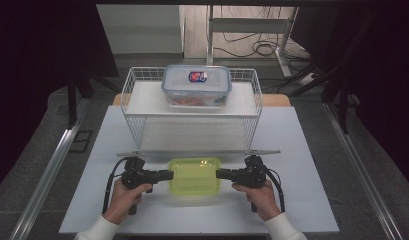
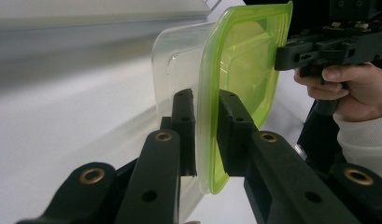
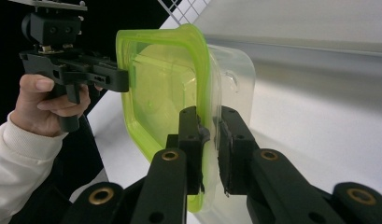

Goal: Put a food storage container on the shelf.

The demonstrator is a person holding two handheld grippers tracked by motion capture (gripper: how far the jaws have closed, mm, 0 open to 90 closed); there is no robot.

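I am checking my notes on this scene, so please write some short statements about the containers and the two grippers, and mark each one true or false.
1. The left gripper and the right gripper clamp opposite ends of the green-lidded container. True.
2. The green-lidded container stands on the wire rack. False: it is in front of the rack, at the near part of the white table.
3. A clear container with a red and blue label stands on the rack's top shelf. True.
4. The green lid has been taken off. False: it sits on its clear tub, and each gripper's jaws close on the rim.
5. The rack's lower level holds a bottle. False: no bottle shows there.
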